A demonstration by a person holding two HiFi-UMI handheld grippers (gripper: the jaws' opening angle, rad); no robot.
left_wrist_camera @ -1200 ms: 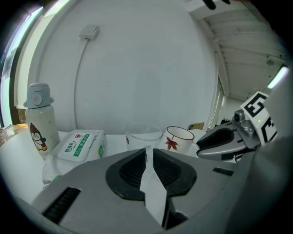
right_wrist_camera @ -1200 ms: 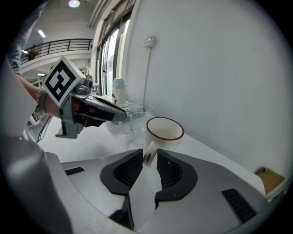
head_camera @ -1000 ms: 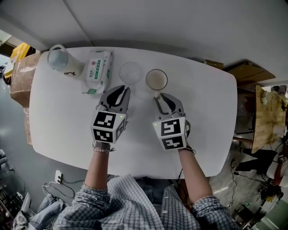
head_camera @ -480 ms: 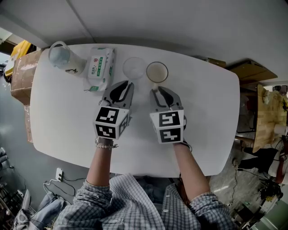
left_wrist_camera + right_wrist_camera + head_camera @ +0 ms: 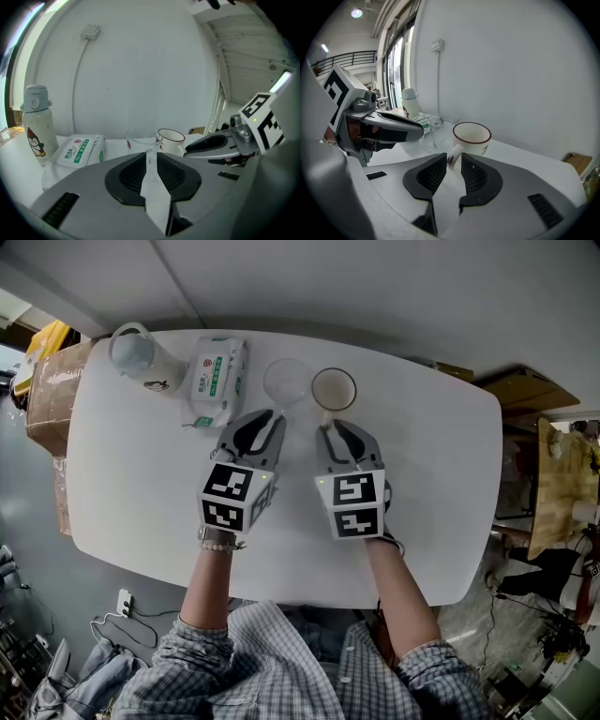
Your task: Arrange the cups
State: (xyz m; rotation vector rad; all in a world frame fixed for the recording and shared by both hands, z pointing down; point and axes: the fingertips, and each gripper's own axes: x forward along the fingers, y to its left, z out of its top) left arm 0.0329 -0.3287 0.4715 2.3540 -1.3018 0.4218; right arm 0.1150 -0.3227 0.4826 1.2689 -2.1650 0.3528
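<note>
A clear glass cup and a white mug with a dark rim stand side by side at the far middle of the white table. My left gripper reaches the glass from the near side. In the left gripper view its jaws stand nearly together, pinching the glass cup's clear handle. My right gripper sits just short of the mug. The right gripper view shows the mug with its handle clamped between that gripper's pads. Both cups rest upright on the table.
A wet-wipes pack lies left of the glass, and a pale bottle with a penguin print stands at the far left corner. A cardboard box sits off the table's left edge. Wooden furniture stands to the right.
Both grippers have pushed a little farther from me. The mug has slid with the right gripper and now stands almost level with the glass.
</note>
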